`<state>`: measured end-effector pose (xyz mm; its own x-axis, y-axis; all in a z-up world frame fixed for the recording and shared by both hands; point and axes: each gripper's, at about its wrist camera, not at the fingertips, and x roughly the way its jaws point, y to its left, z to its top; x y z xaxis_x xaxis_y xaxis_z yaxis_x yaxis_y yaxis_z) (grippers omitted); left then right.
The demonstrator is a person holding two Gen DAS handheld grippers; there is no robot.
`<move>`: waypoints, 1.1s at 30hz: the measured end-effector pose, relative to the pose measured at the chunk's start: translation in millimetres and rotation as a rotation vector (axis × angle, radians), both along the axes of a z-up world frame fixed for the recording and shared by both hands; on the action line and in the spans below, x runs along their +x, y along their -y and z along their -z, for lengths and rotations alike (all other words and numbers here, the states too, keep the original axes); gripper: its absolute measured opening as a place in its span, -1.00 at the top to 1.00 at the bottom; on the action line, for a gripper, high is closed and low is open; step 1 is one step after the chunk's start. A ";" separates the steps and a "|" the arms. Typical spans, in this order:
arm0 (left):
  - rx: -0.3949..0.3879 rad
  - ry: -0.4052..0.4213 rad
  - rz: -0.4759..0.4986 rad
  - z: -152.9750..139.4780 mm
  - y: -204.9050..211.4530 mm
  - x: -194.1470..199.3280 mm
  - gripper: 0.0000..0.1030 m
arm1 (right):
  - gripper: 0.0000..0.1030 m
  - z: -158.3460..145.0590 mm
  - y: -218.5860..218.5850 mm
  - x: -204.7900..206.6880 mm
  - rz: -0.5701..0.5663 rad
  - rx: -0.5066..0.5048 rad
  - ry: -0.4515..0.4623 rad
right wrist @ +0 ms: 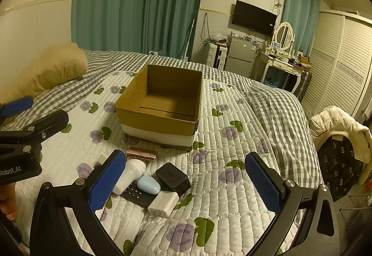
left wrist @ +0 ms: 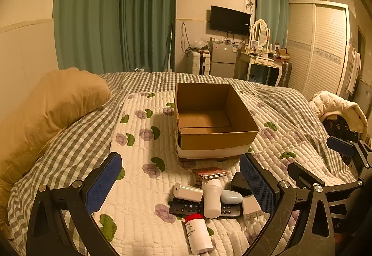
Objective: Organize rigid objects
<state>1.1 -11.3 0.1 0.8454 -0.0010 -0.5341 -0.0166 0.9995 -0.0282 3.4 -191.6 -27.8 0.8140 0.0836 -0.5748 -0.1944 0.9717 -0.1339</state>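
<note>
Both tongs, left and right, spread wide, nothing held. Clutter sits on the bed quilt just before the empty cardboard box. White charger: light, stiff, slick; grip the flat sides. Remote mostly buried under a white bottle; red-capped bottle label unreadable.

Ahead of our blue-padded left gripper we see a brown cardboard box on a white purple-flowered quilt; beyond, a grey-checked blanket.
</note>
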 end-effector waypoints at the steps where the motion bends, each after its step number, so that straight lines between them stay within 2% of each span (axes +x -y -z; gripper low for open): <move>1: 0.001 -0.003 0.000 0.3 0.4 0.7 -1.00 | -1.00 0.3 0.6 0.0 0.001 0.001 -0.002; 8: -0.004 -0.036 0.000 10.9 -0.6 4.2 -1.00 | -1.00 8.2 4.7 4.1 0.006 0.006 -0.027; 11: -0.008 -0.079 0.020 21.8 -1.0 8.8 -1.00 | -1.00 16.6 5.2 8.2 0.007 0.005 -0.051; 14: -0.007 -0.150 0.033 43.2 -1.0 15.0 -1.00 | -1.00 31.8 7.1 14.3 0.003 -0.011 -0.095; 20: -0.012 -0.353 0.059 106.6 6.1 26.3 -0.94 | -1.00 69.4 6.9 25.3 -0.013 -0.045 -0.222; 22: 0.010 -0.417 0.070 128.8 13.5 28.4 -0.76 | -1.00 77.0 6.5 26.8 -0.019 -0.054 -0.241; 26: 0.126 -0.431 0.078 149.0 30.1 26.9 -0.76 | -1.00 85.1 4.0 28.3 -0.031 -0.071 -0.259; 27: 0.139 -0.436 0.089 151.3 33.9 26.6 -0.72 | -1.00 86.0 4.0 28.4 -0.032 -0.074 -0.262; 28: 0.144 -0.444 0.102 153.4 37.0 25.8 -0.56 | -1.00 86.6 4.1 28.5 -0.031 -0.077 -0.266; 29: 0.155 -0.451 0.107 154.7 39.5 25.2 -0.48 | -1.00 86.5 3.8 28.2 -0.030 -0.079 -0.269; 31: 0.168 -0.459 0.138 156.4 45.2 23.3 -0.15 | -1.00 86.8 3.3 28.6 -0.029 -0.082 -0.272; 33: 0.145 -0.478 0.164 159.3 45.6 25.6 0.15 | -1.00 86.8 2.7 28.9 -0.029 -0.085 -0.273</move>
<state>26.7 -57.0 -159.1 0.5021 -0.0106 -0.8647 0.1633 0.9831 0.0828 32.3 -194.4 -114.6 0.6258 0.0468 -0.7786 -0.2616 0.9530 -0.1530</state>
